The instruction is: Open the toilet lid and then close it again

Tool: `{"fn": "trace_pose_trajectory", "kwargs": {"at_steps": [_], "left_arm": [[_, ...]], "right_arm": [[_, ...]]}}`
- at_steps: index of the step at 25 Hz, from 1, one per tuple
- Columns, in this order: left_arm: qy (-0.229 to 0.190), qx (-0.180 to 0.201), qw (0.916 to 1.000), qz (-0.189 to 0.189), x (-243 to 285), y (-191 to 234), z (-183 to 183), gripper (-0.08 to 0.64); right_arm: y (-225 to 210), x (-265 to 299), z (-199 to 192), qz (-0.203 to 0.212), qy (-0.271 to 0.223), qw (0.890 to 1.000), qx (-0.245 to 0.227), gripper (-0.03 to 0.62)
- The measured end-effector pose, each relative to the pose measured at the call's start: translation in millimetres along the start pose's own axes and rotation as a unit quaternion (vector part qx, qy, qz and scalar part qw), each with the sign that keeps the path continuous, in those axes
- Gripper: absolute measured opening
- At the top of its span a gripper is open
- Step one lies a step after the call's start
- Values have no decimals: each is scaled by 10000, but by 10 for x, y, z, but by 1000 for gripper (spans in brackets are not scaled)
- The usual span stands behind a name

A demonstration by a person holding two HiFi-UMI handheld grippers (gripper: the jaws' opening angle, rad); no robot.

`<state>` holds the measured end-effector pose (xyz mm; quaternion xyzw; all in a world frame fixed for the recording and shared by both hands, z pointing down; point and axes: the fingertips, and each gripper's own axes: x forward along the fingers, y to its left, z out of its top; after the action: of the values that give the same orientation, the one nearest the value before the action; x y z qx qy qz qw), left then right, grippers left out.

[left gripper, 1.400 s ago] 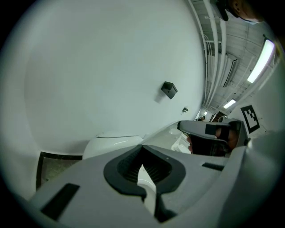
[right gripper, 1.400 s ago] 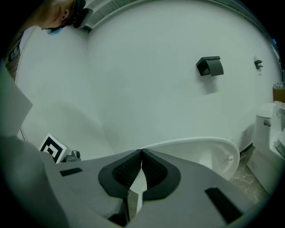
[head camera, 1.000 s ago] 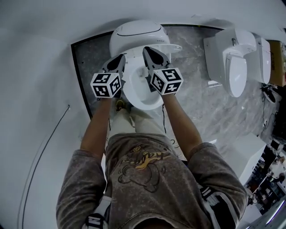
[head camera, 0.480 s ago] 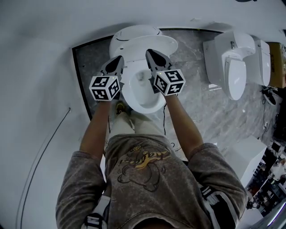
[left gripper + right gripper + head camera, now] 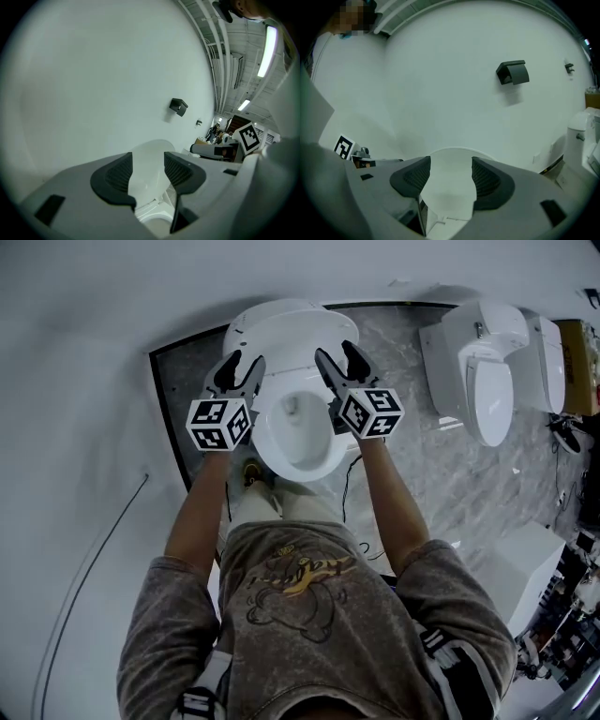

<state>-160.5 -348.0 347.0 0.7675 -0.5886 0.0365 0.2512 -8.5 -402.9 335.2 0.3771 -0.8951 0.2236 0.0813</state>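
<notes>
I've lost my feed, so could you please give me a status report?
Left gripper, right gripper: jaws just opened, gripping nothing. Lid raised. Nothing in the way.

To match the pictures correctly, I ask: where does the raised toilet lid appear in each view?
Head view: toilet lid at top centre, above the open bowl.
Left gripper view: low centre, seen between the open tongs.
Right gripper view: low centre, between the open tongs too.
Shared landmark: black wall box, in both gripper views only.

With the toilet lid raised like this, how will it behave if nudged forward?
The lid looks like stiff, glossy plastic, so it is probably rigid and slippery. Hinged behind the bowl, it would likely swing down, not slide, and may slam.
</notes>
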Motion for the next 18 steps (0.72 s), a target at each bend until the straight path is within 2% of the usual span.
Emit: {"fn": "trace_pose_trajectory", "kwargs": {"at_steps": [2,10,18], "left_arm": [[14,51,10000,-8,31,8,39,221],[175,208,9996,-13,336,166,142,224],[428,188,9989,-71,631,232,53,224]], "right_arm": [[-79,46,28,19,44,10000,-16,278],[-401,452,256,286,363,9971,-607,279],[-444,749,113,501,843,9924,-738,278]]}}
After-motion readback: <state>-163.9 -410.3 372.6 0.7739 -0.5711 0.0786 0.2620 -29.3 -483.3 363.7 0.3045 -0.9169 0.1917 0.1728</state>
